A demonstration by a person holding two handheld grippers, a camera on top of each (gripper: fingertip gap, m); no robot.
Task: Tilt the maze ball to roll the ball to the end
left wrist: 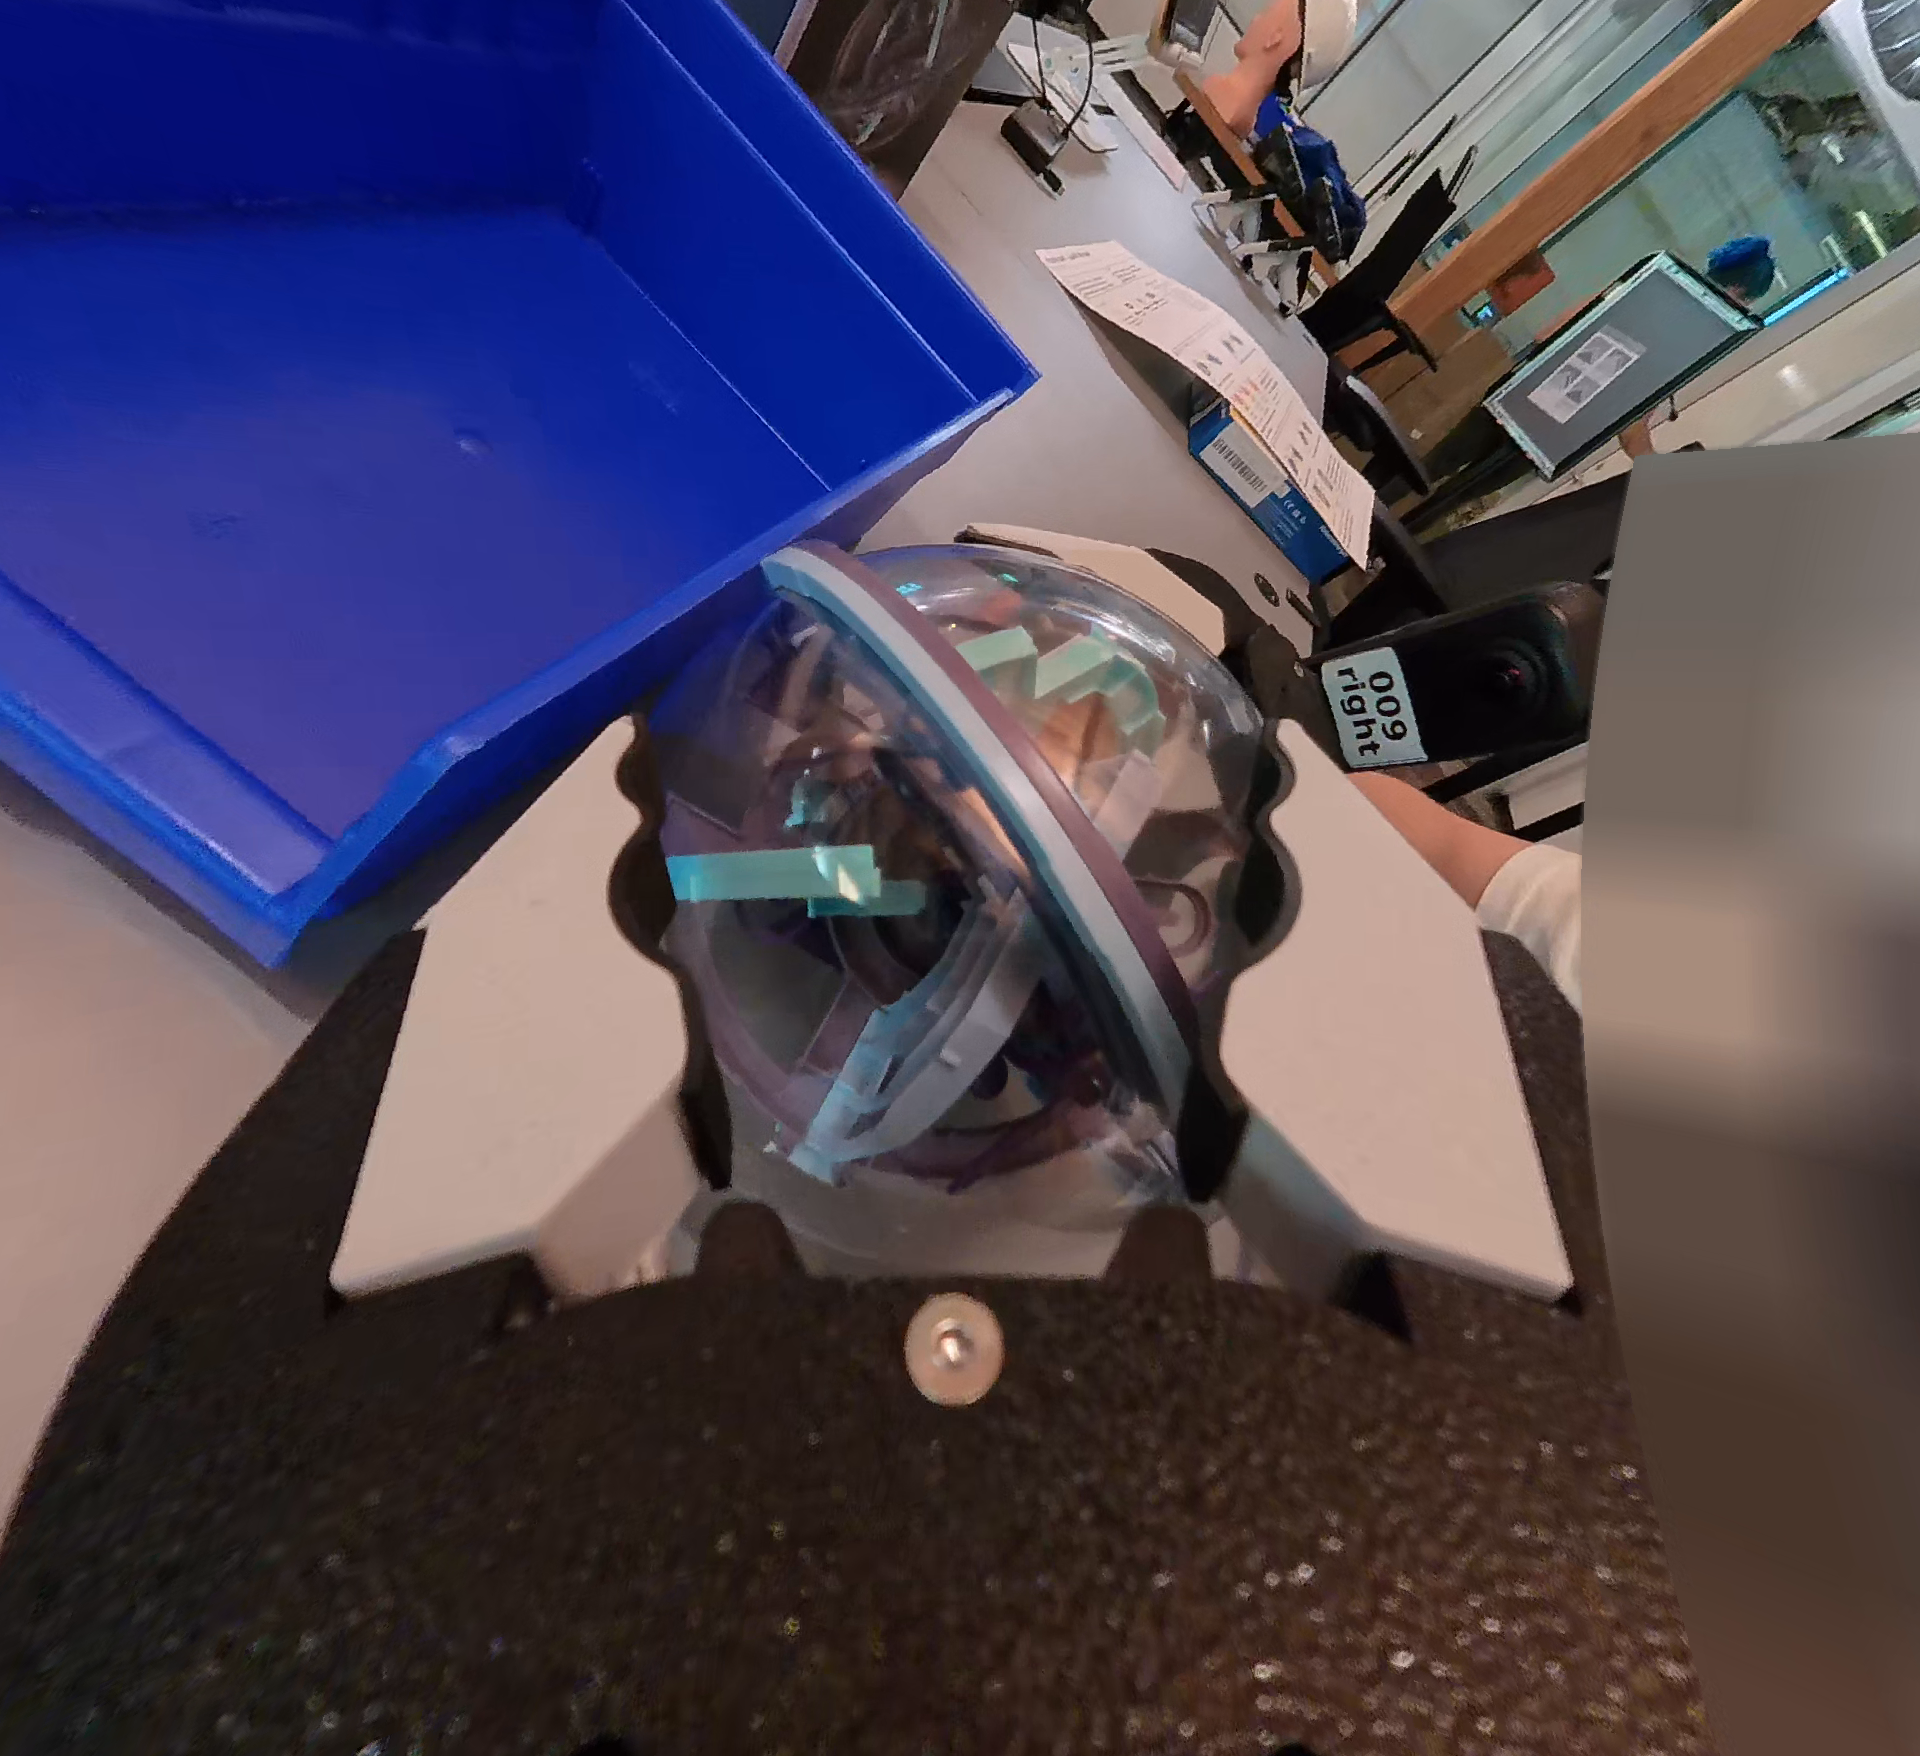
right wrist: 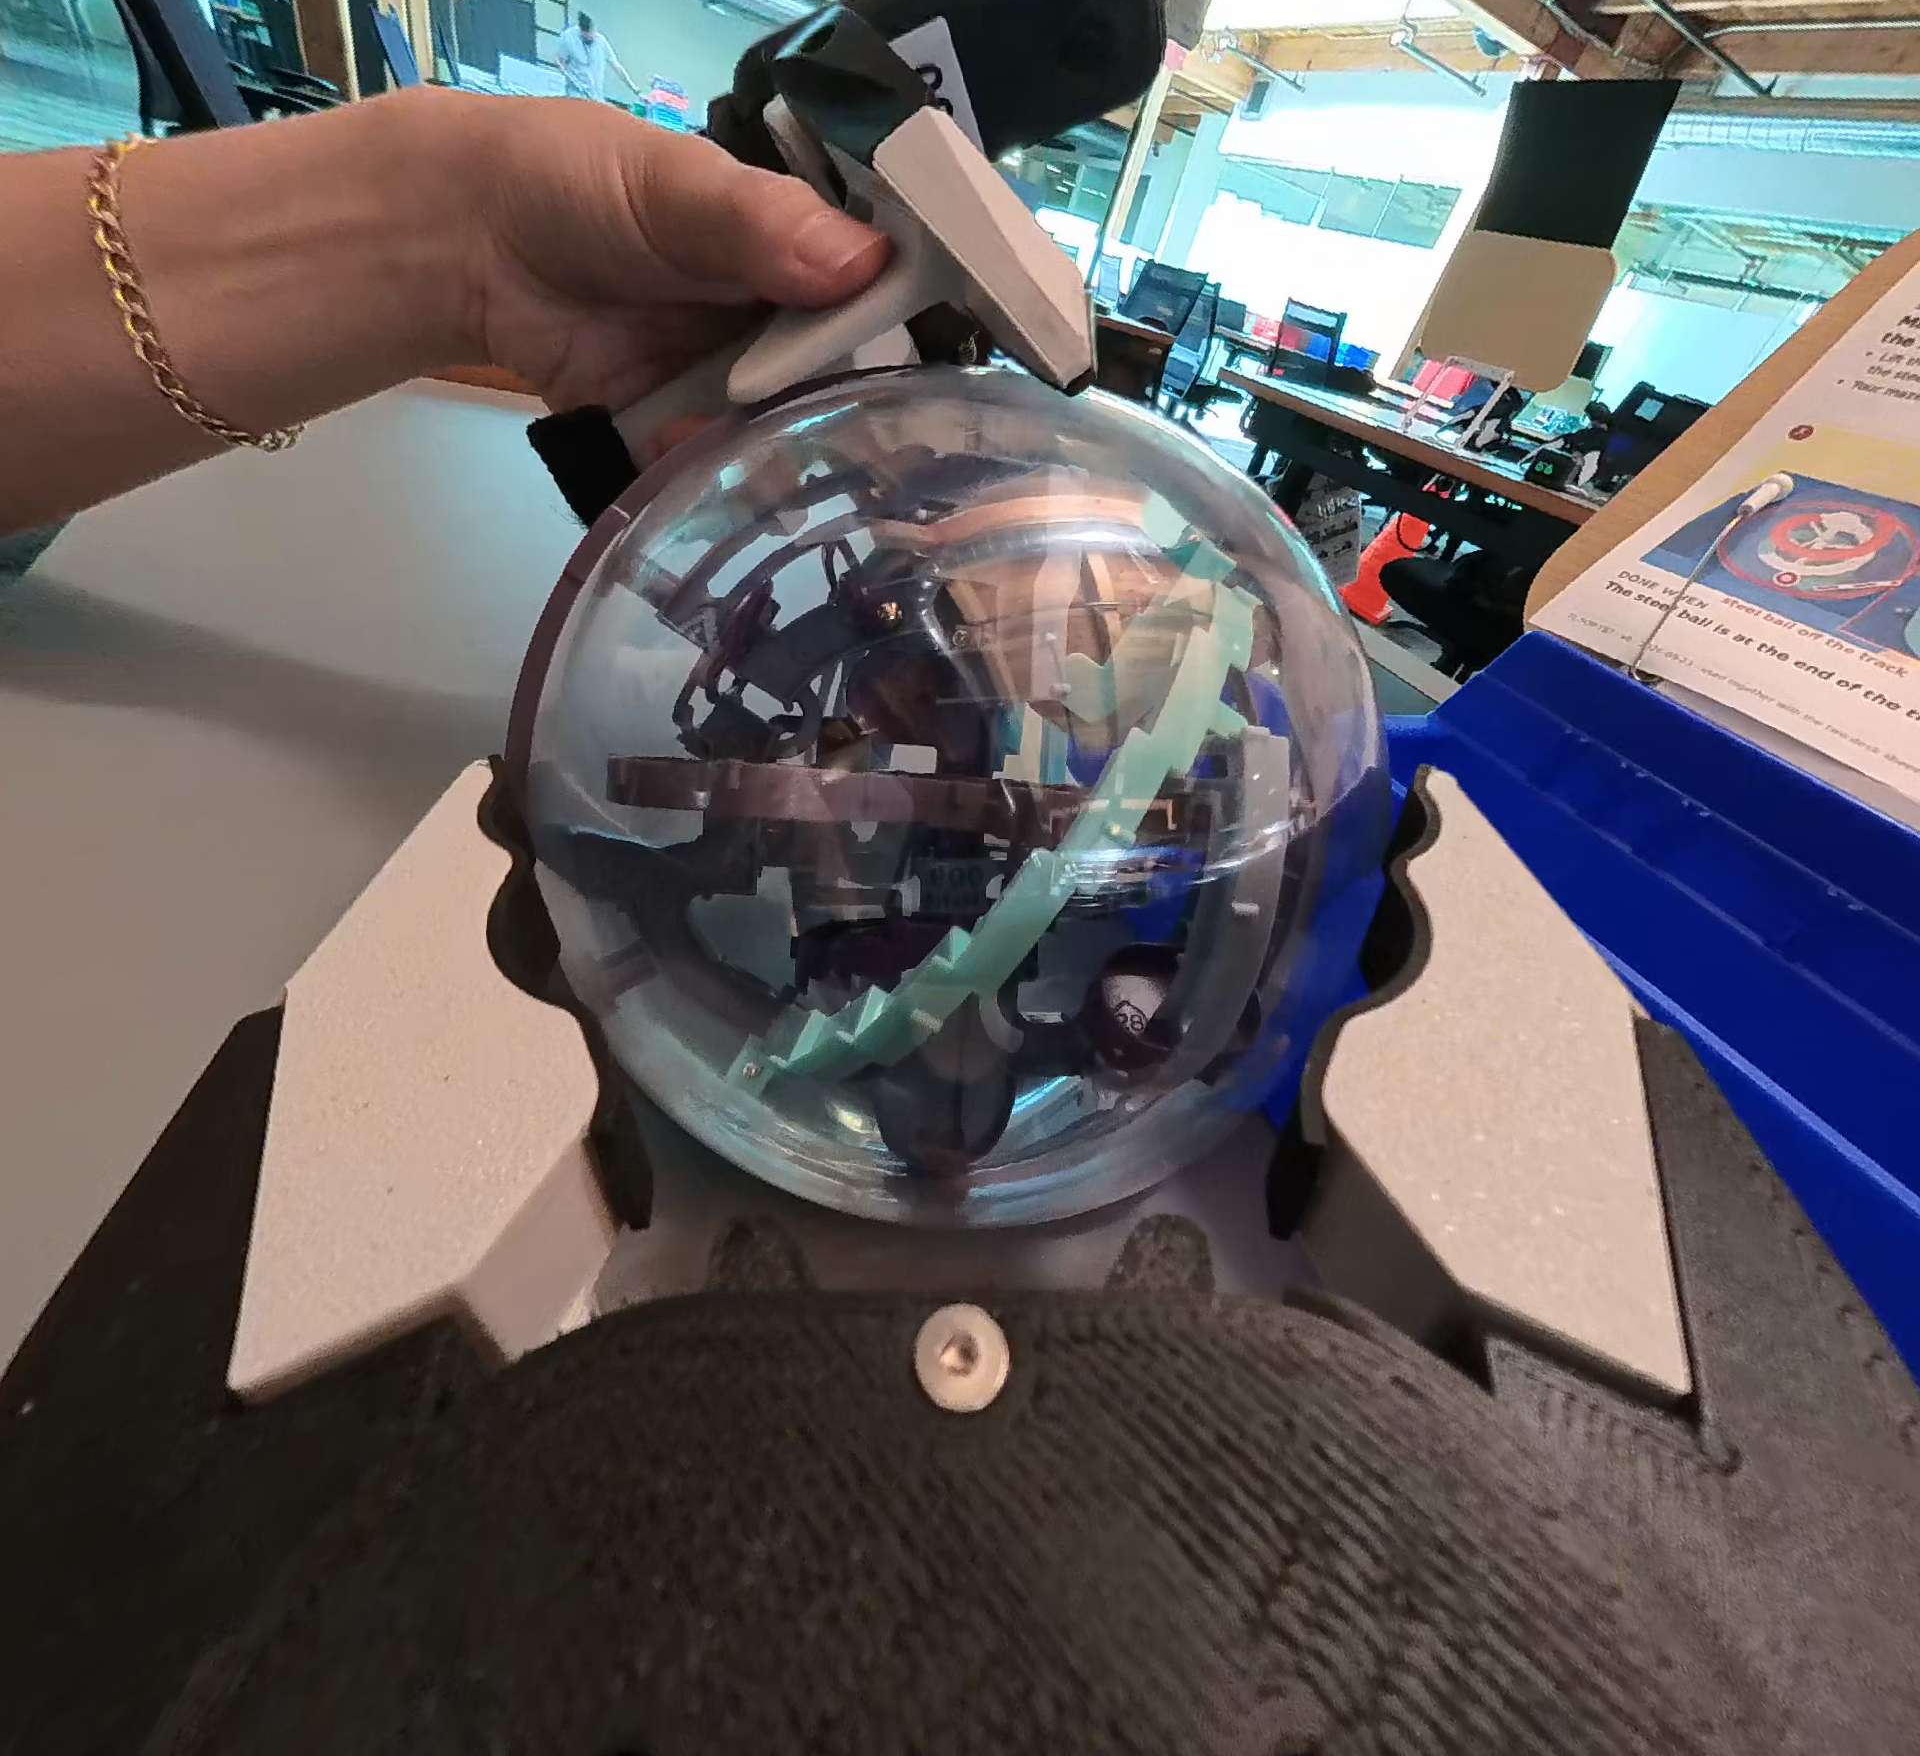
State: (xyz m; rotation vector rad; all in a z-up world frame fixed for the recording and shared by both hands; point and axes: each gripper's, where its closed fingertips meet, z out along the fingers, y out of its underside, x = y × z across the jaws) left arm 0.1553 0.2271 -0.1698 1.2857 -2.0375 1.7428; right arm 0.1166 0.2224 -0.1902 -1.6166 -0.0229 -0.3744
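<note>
Right wrist view showed the clear, rigid plastic maze sphere pinched between both grippers' jaws, likely slippery, best held across its widest girth.

Black speckled gripper bodies, pale grey angular fingers with wavy black pads, silver centre screw; gold chain bracelet, white sleeve.

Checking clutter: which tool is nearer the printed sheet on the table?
Right. The right tool grips the maze ball from the far side, toward the printed sheet; the left tool holds the near side.
</note>
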